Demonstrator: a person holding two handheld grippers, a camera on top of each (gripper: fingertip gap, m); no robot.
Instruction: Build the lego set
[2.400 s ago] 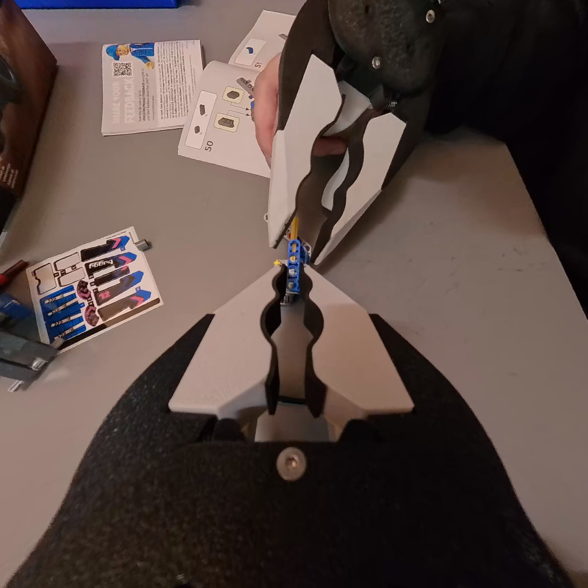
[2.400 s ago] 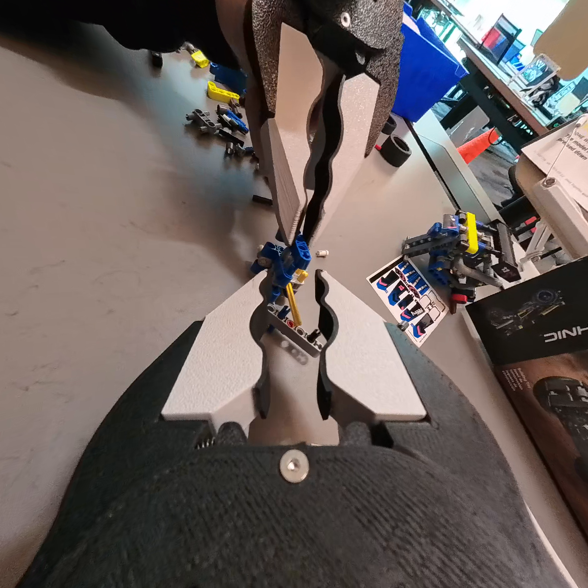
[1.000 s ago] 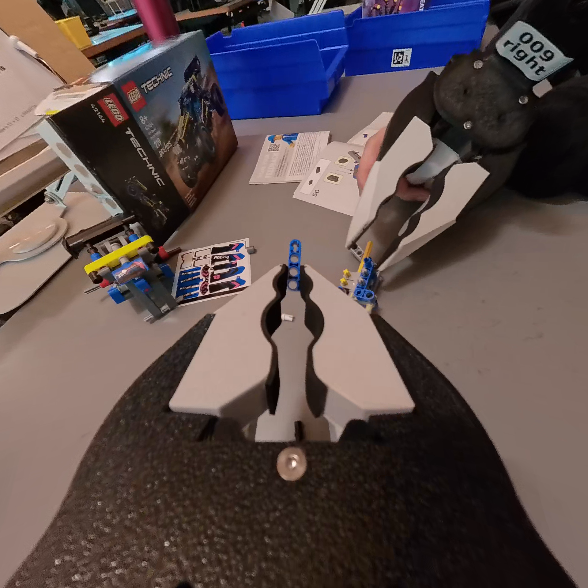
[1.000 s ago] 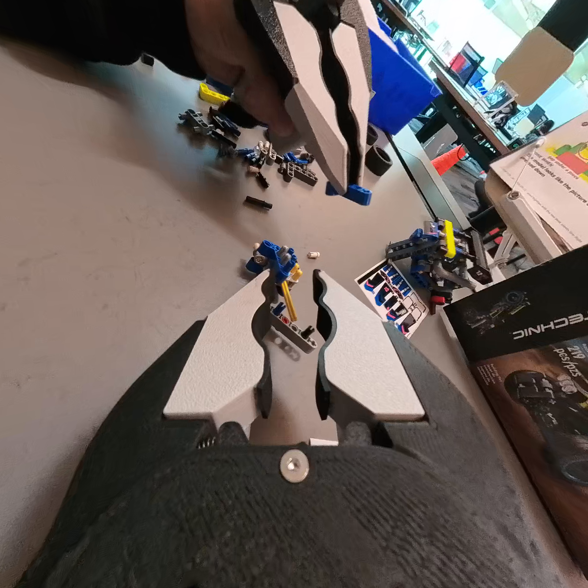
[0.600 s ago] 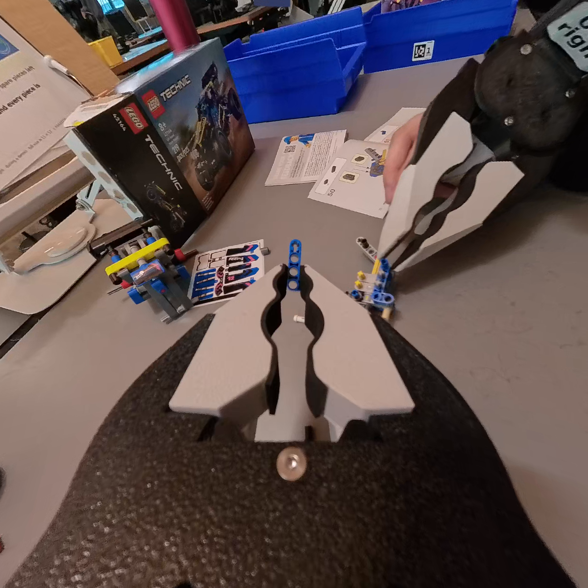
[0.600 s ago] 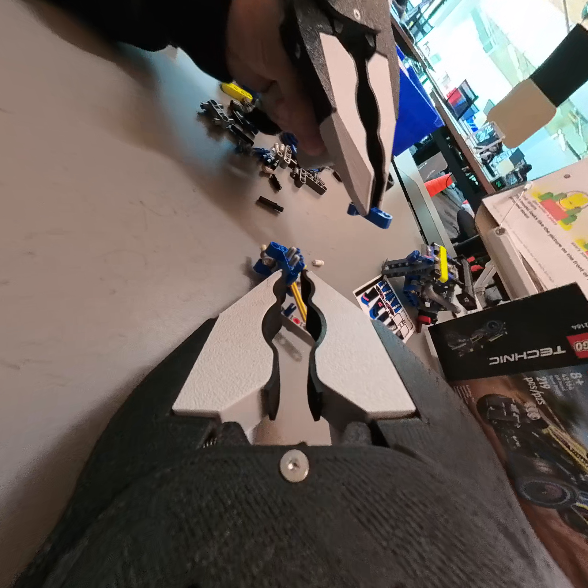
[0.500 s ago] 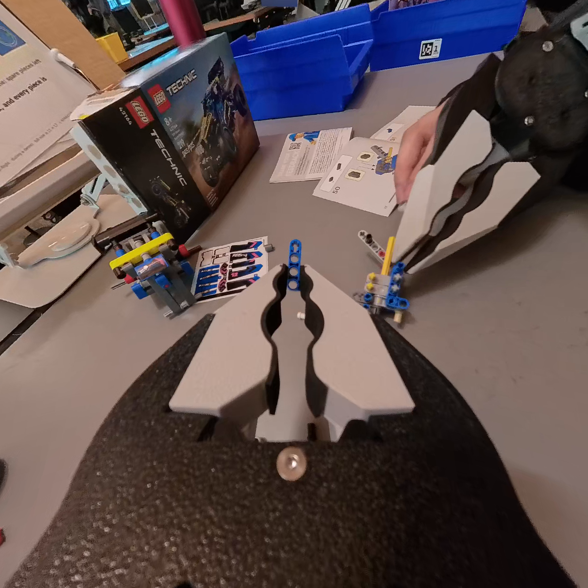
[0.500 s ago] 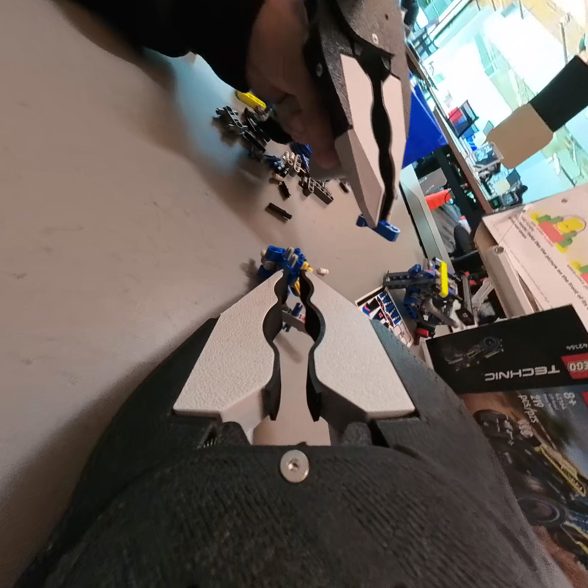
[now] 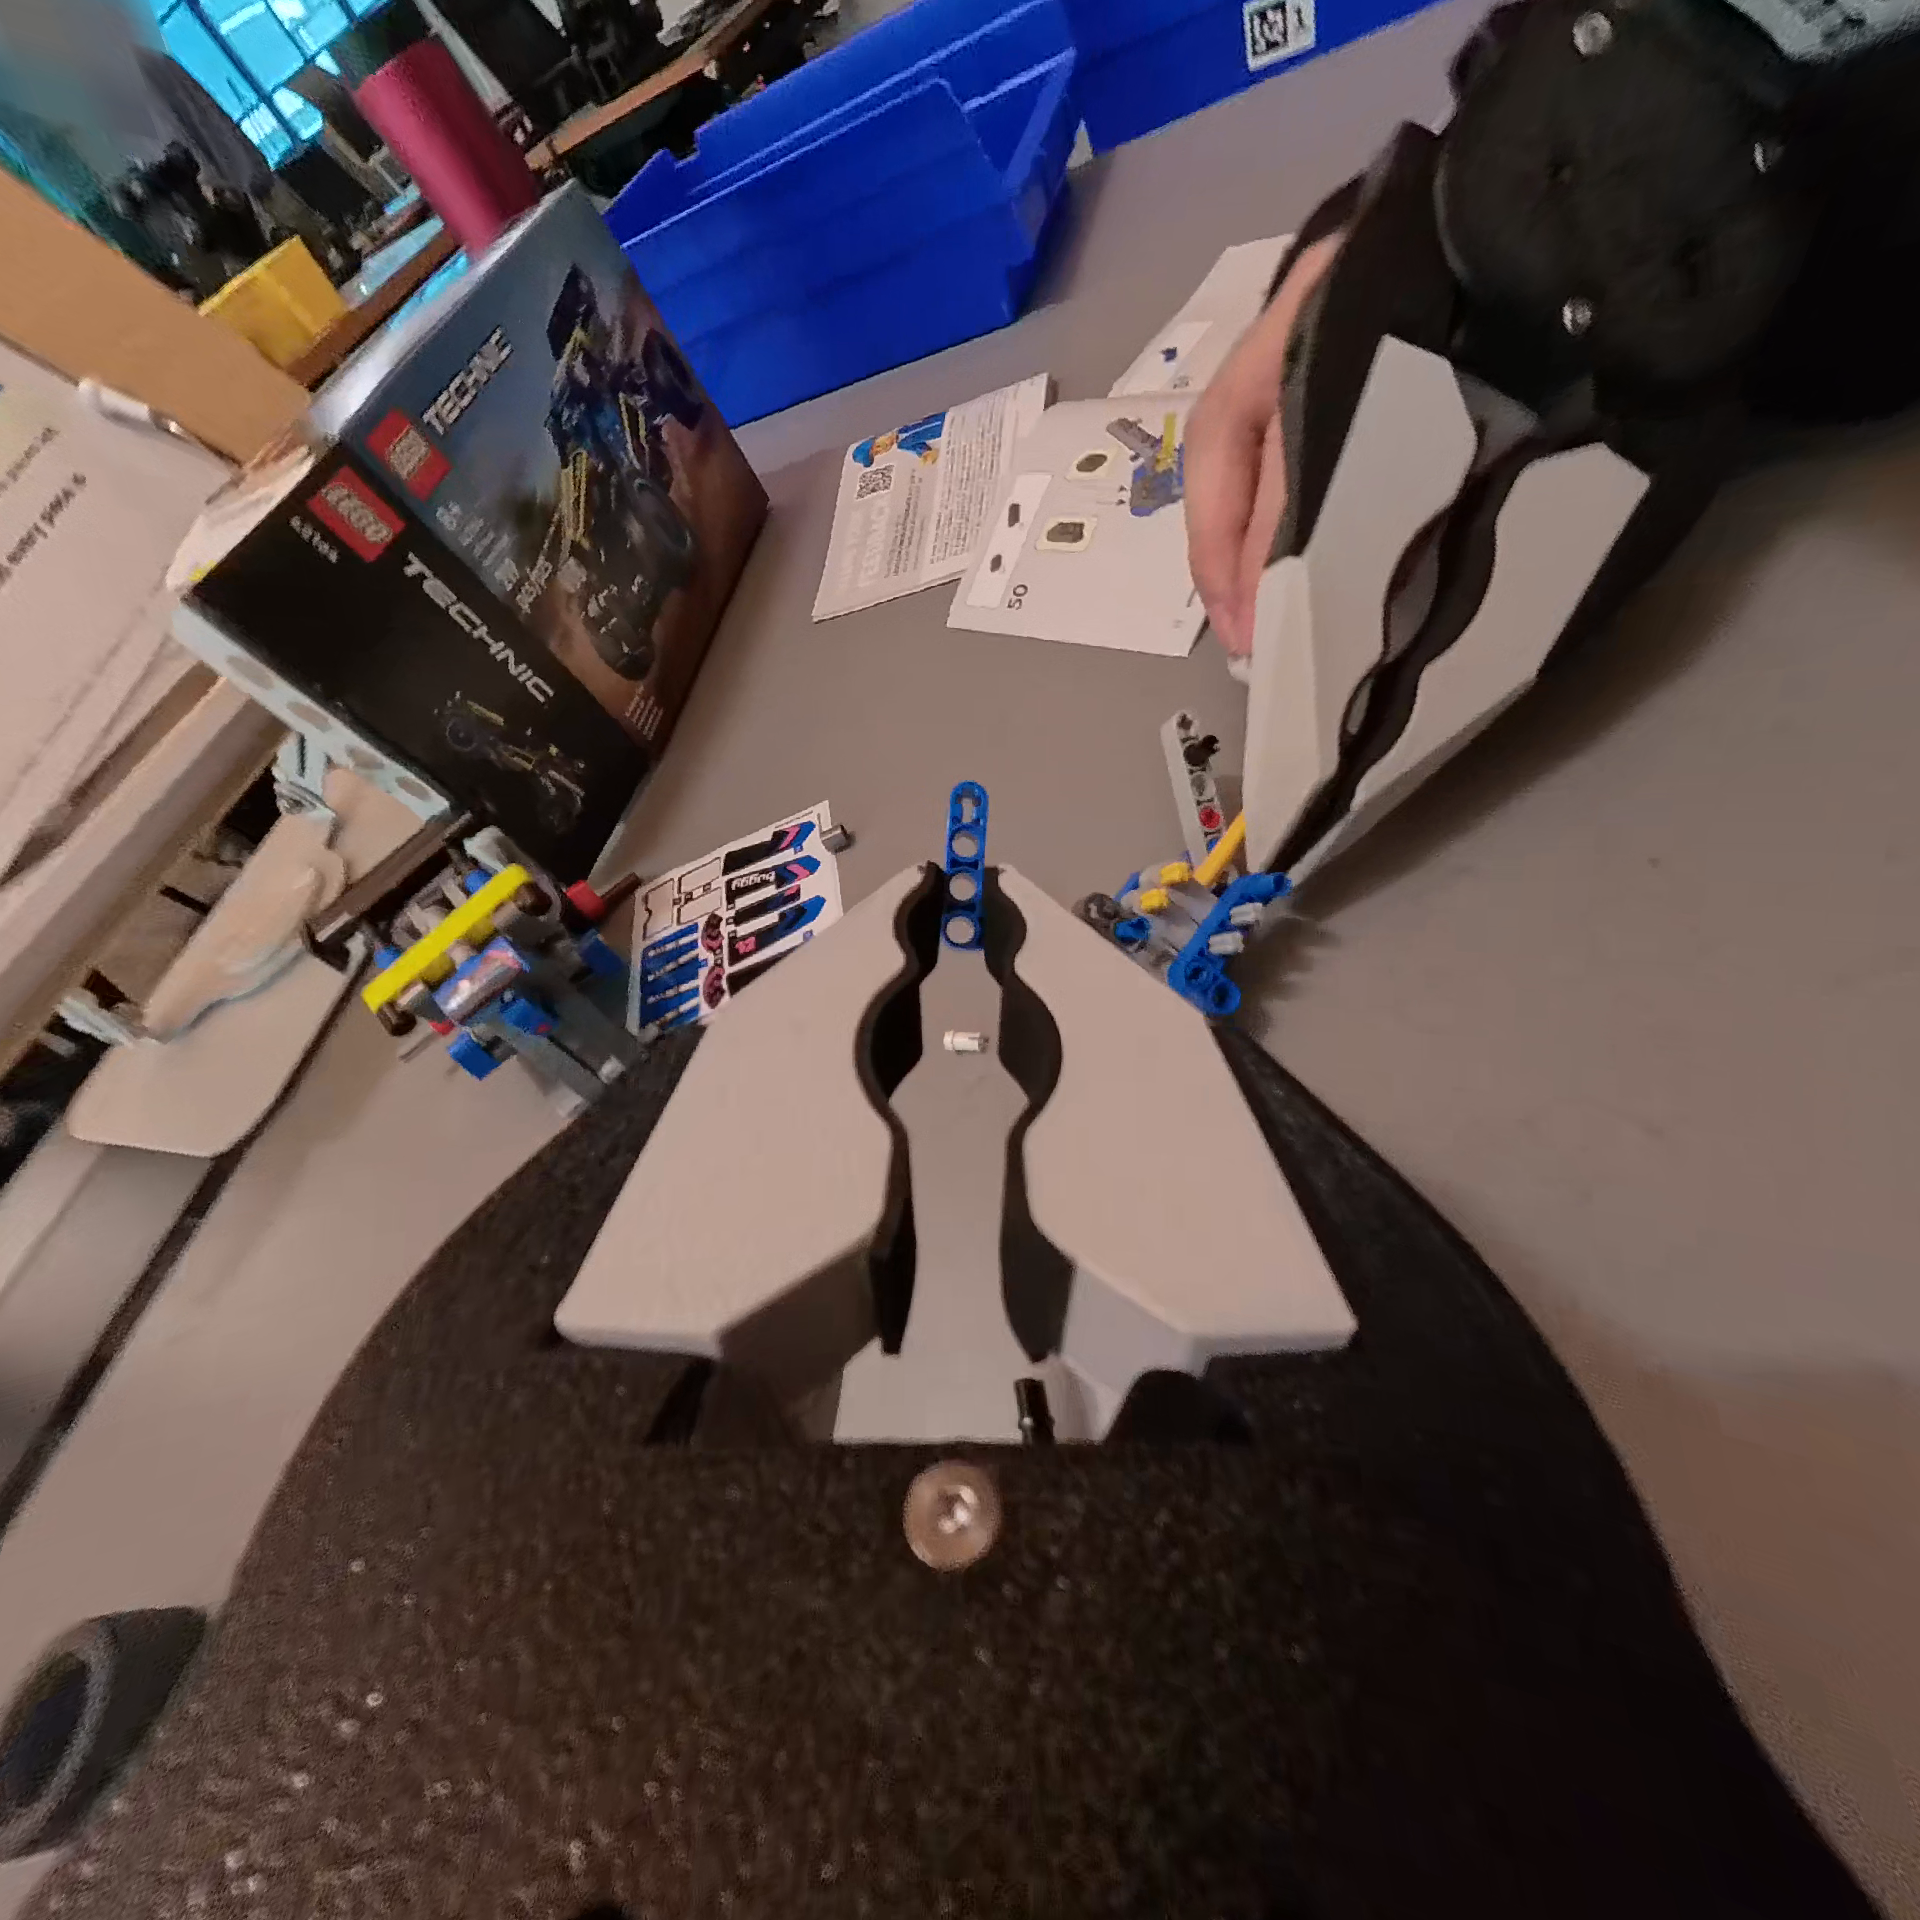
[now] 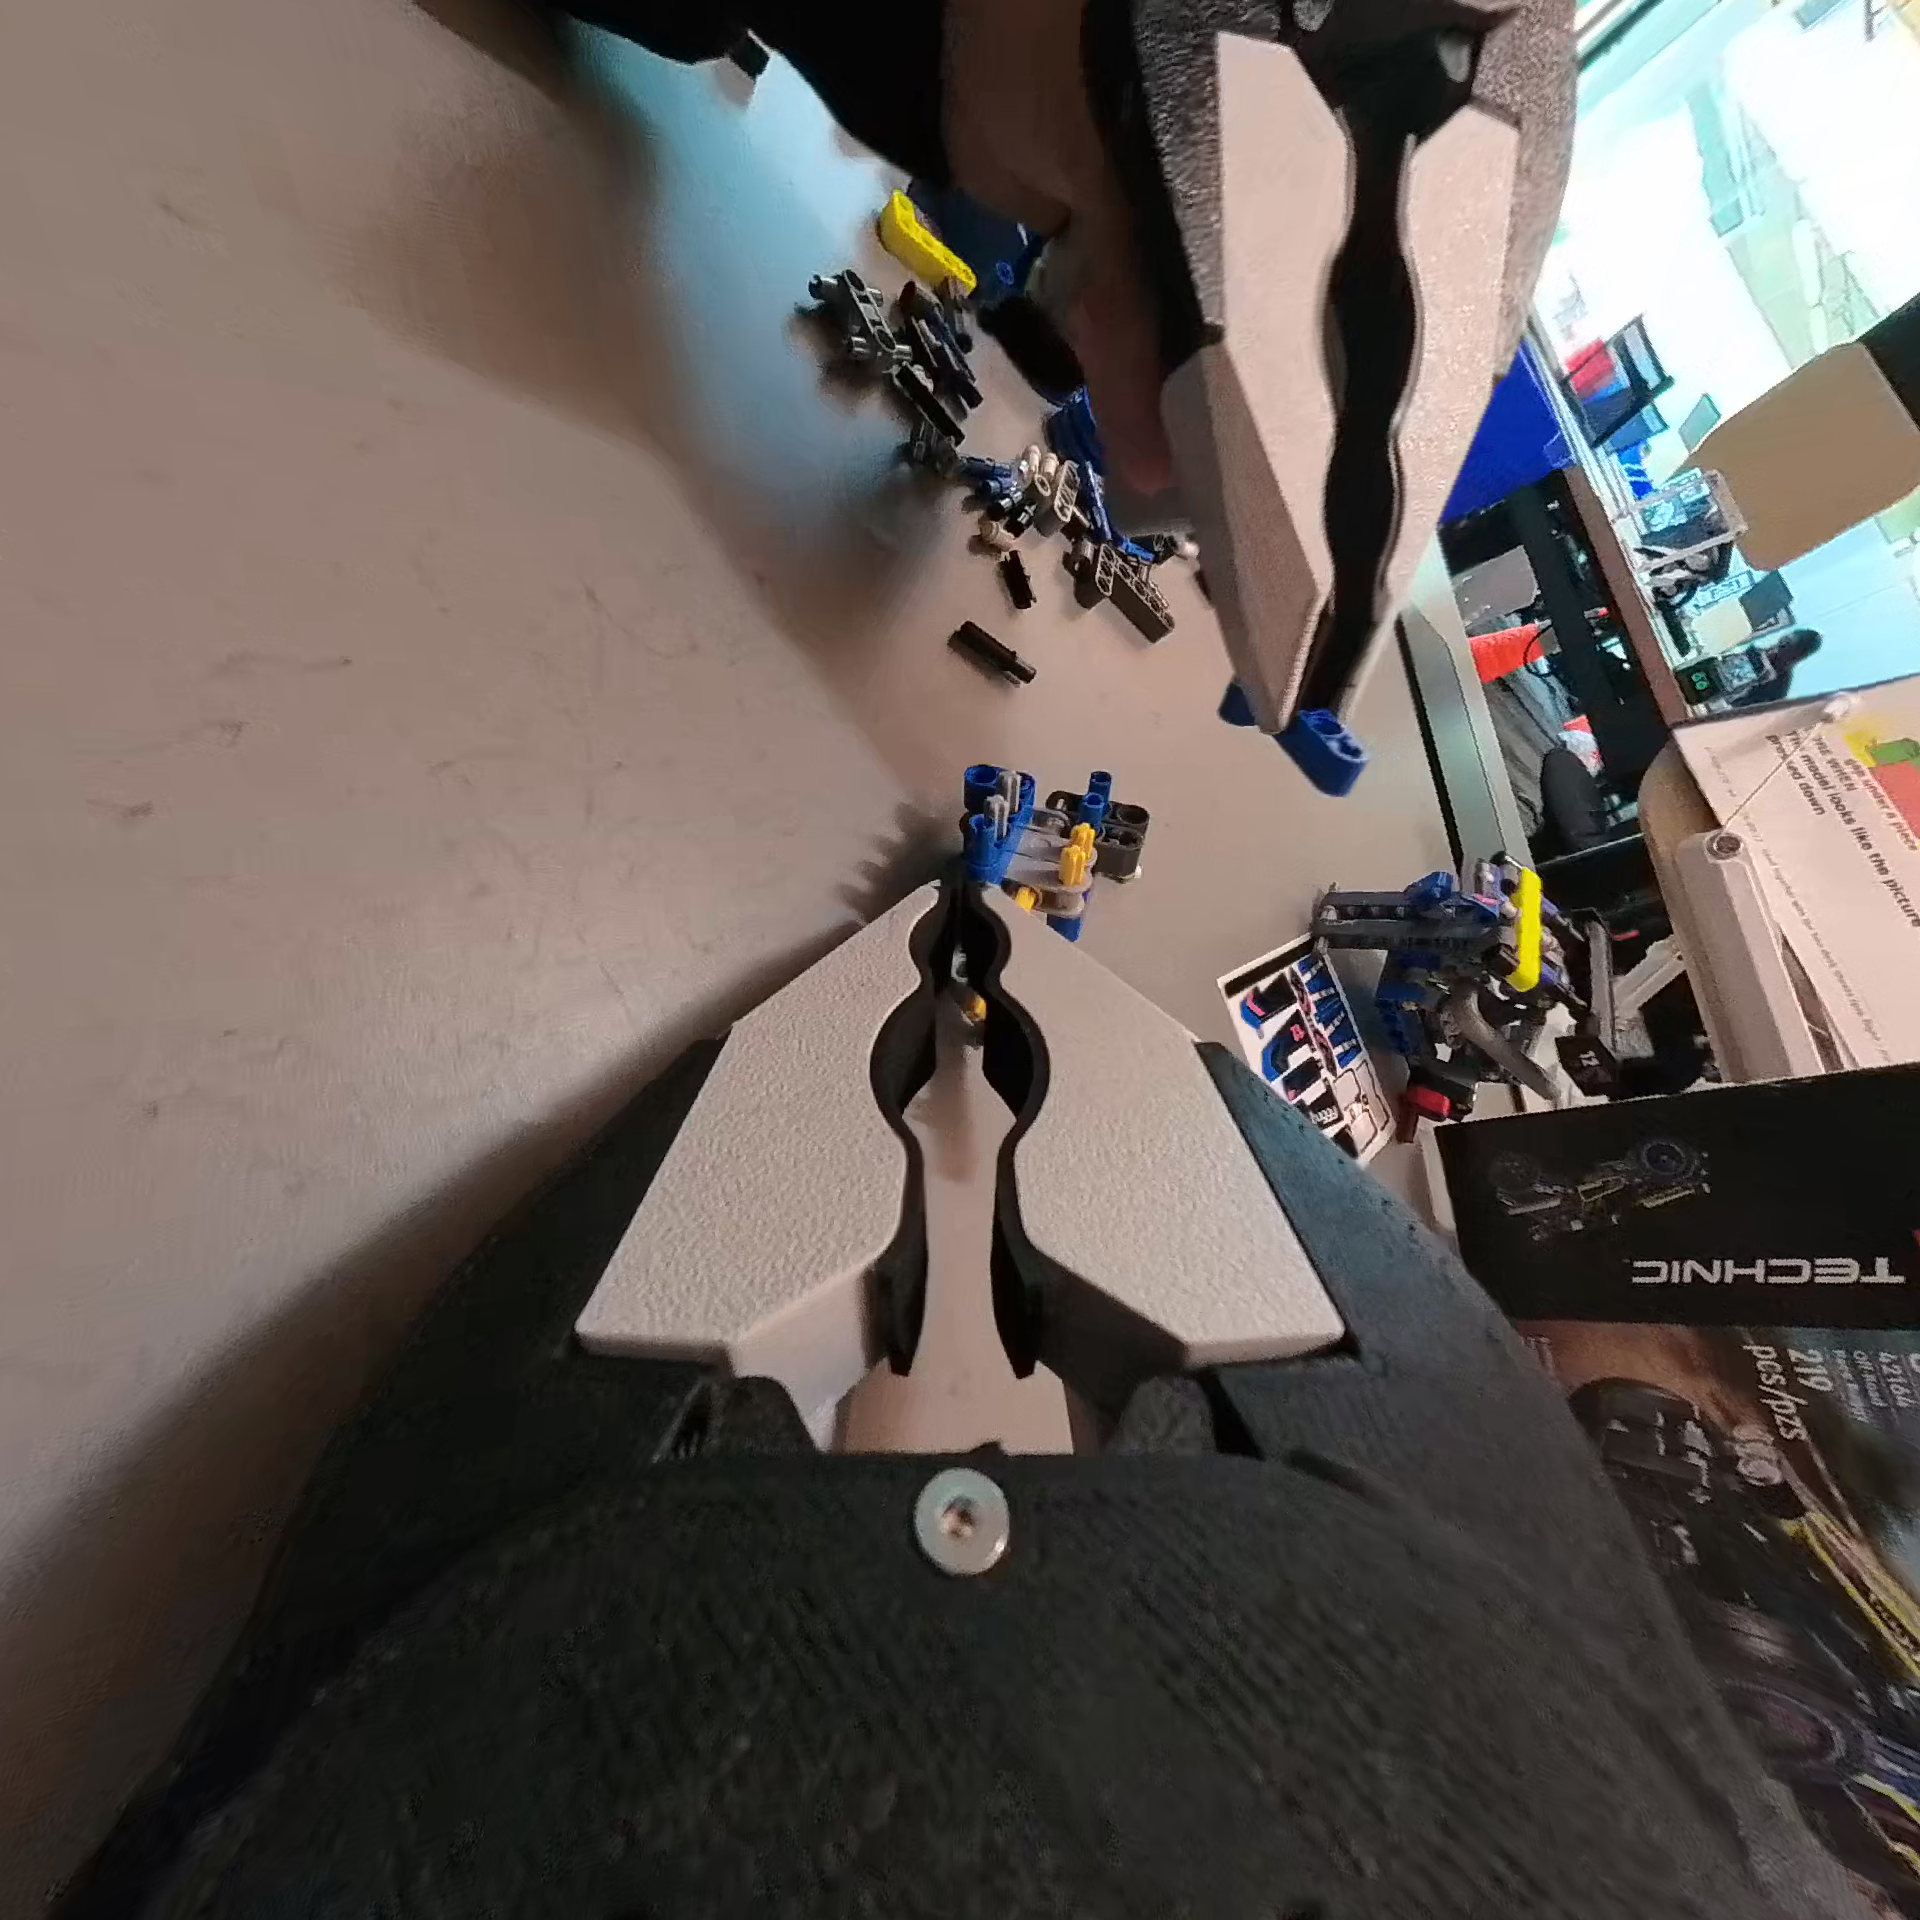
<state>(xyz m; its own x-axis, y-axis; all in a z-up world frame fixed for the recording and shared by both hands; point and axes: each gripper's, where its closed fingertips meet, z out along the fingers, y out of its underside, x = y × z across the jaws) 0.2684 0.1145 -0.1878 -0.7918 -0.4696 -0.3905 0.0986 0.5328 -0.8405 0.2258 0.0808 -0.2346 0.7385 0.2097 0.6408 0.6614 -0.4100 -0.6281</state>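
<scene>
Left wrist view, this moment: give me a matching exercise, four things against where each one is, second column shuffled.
Things:
1. blue beam
2. sticker sheet
3. set box
4. small blue-and-yellow assembly

Places:
A. flat on the table, between the yellow-topped model and the left gripper's tips
B. clamped in the left gripper
C. at the right gripper tips
D. standing far left

Pairs: 1-B, 2-A, 3-D, 4-C

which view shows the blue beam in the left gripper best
The left wrist view: the blue beam stands upright between the left gripper fingertips, its row of holes facing the camera. In the right wrist view only its end pokes out below that gripper, seen edge-on, so the holes hardly show.
</scene>
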